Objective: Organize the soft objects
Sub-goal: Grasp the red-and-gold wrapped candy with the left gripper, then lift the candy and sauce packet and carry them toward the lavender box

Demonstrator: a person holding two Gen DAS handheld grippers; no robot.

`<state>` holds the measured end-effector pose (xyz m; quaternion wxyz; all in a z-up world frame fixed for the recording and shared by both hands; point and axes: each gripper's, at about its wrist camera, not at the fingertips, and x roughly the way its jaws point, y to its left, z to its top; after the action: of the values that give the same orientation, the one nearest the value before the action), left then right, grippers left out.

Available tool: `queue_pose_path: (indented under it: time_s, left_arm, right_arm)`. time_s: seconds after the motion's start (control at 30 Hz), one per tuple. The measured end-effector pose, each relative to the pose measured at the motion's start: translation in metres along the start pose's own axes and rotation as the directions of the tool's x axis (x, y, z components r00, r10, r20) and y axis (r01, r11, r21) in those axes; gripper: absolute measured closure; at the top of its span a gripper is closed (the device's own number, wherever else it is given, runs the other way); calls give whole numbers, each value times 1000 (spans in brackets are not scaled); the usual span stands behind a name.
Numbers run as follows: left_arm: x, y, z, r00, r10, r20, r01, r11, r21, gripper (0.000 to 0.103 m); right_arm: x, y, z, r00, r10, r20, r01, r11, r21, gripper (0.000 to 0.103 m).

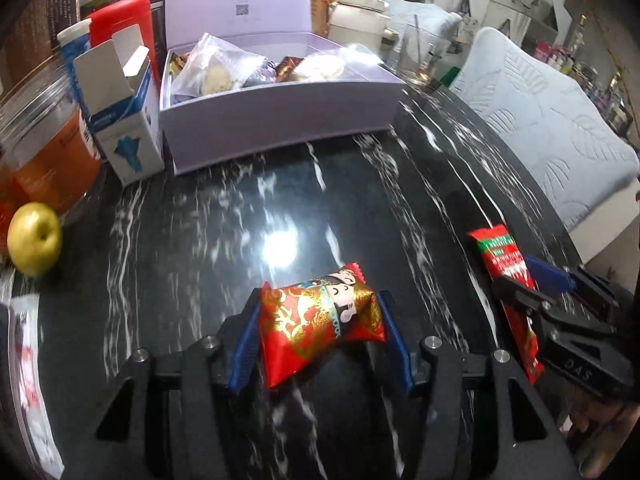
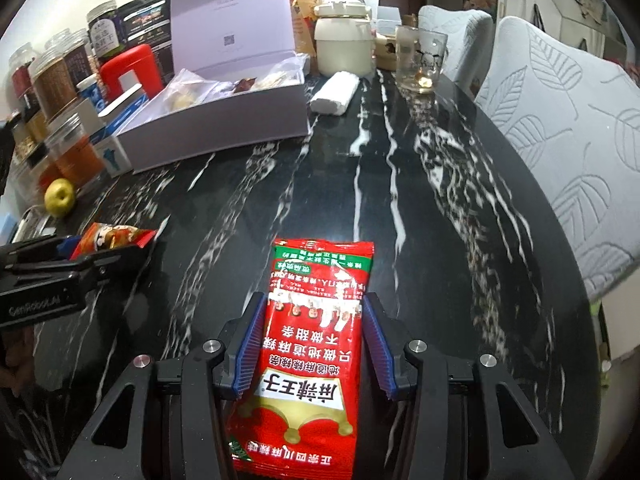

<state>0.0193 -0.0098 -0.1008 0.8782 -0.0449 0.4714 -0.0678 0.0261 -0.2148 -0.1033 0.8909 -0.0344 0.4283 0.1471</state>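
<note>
Left gripper (image 1: 320, 320) clamps the red-gold snack pack (image 1: 320, 322); right gripper (image 2: 310, 344) pinches the long red sachet (image 2: 308, 352). Carry both level to the far lavender box (image 1: 276, 120), releasing only once inside.

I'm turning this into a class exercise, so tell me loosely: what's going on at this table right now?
A person is tidying soft snack packets with a handheld gripper in each hand. The left gripper is clamped on a red-and-gold snack packet, and the right gripper grips a long red spicy-snack packet. Both packets are held over the black marble table. Ahead sits an open lavender box that already holds other bagged snacks, the likely destination. Jars, a small carton and a yellow apple stand to the left.
</note>
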Motion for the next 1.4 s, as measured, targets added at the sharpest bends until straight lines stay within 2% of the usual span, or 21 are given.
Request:
queue_pose_path:
  time_s: [0.1,0.17,0.23,0.4,0.63,0.7,0.77,0.8,0.83,0.87,1.03,1.4]
  left_arm:
    - [-7,-5,-11,1000,-6,2,6,1000,13,49]
    - [-10,-8,-16,1000,-14,3,14,1000,18,49]
    - [-12,-13,-21,1000,-11,4,10,999,33,49]
    - [-18,-14,-28,1000,-17,3,17,999,39,49]
    - [-21,-13,-32,1000,-12,2,11,999,41,49]
    - [-21,-12,-32,1000,-8,5,8,999,31,49]
    - [-21,-10,-33,1000,-11,8,11,1000,19,49]
    - [-22,-10,-33,1000,-12,9,12,1000,17,49]
    - [-22,-9,-34,1000,-11,9,11,1000,15,49]
    - [-22,-9,-34,1000,-10,10,10,1000,14,49]
    - [-24,-7,-35,1000,-14,17,14,1000,10,49]
    - [-34,-4,-35,999,1,50,-1,1000,2,49]
  right_arm:
    - [-4,5,-7,1000,-13,-1,13,1000,-11,55]
    - [-6,12,-11,1000,-26,-1,26,999,-41,49]
    - [-5,17,-16,999,-33,-5,33,998,-51,22]
    - [-12,21,-33,997,-80,-1,80,997,-22,3]
    - [-16,16,-39,994,-106,12,106,994,14,0]
    - [-15,16,-37,994,-106,4,106,994,14,1]
    - [-16,17,-37,994,-108,18,108,994,14,11]
    - [-17,17,-35,994,-111,26,110,994,14,27]
    - [-18,17,-34,993,-116,31,116,993,18,36]
    - [-19,18,-32,992,-118,34,118,993,21,52]
    - [-19,19,-31,991,-124,50,123,992,20,58]
    - [-23,12,-30,997,-68,46,64,995,81,59]
